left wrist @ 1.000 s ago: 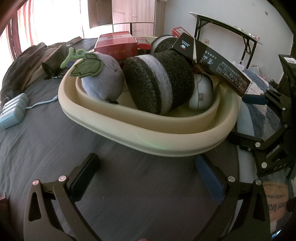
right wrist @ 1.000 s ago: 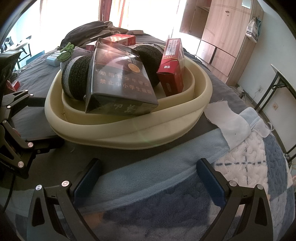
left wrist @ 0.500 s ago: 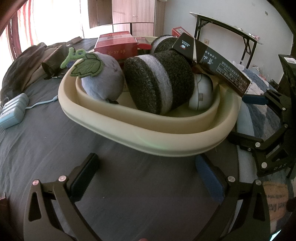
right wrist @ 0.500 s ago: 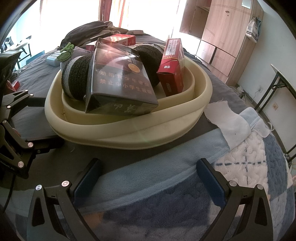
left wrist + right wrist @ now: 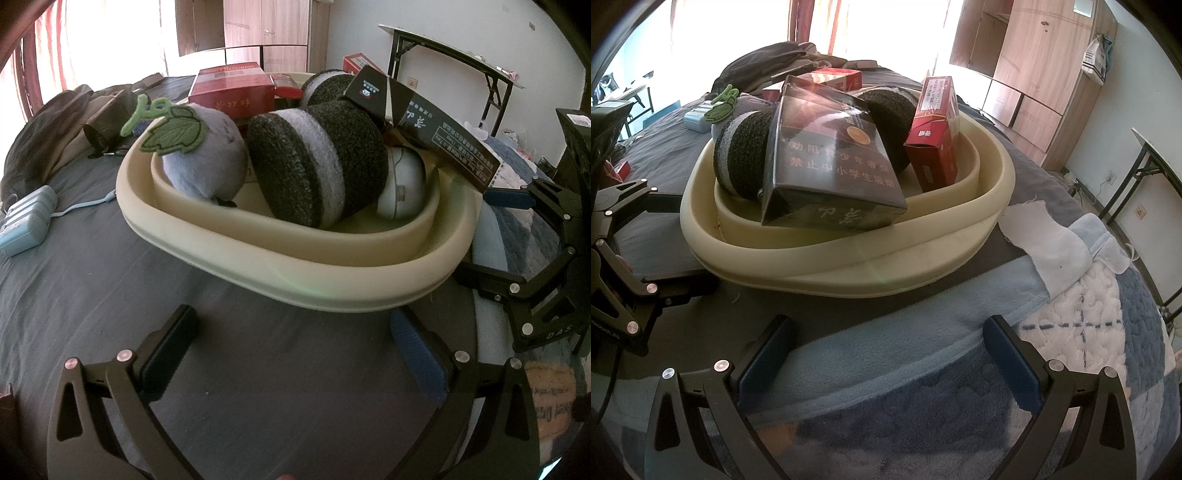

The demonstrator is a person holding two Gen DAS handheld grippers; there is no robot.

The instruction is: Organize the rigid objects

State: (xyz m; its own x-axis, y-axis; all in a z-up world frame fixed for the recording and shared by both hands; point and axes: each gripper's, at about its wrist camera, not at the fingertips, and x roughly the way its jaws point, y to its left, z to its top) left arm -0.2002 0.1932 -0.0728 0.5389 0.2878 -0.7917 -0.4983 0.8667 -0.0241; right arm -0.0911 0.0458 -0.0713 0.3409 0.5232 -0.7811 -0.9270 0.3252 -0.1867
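Note:
A cream plastic basin (image 5: 332, 284) (image 5: 849, 269) sits on the bed. In it lie a dark carton (image 5: 831, 173) (image 5: 436, 125), red boxes (image 5: 934, 136) (image 5: 229, 85), two dark-and-grey plush rolls (image 5: 317, 162) (image 5: 742, 155), a grey plush with a green leaf (image 5: 203, 162) and a white mouse (image 5: 402, 184). My left gripper (image 5: 295, 350) is open and empty just before the basin's near rim. My right gripper (image 5: 886, 350) is open and empty before the basin's other side. Each gripper shows in the other's view, the right (image 5: 532, 258) and the left (image 5: 631, 251).
A pale blue power strip (image 5: 26, 221) with its cord lies left on the dark sheet. Dark clothes (image 5: 55, 125) are piled behind it. A white cloth (image 5: 1045, 236) lies on the blue-white blanket (image 5: 1089, 314). A folding table (image 5: 461, 55) and a wardrobe (image 5: 1034, 66) stand beyond the bed.

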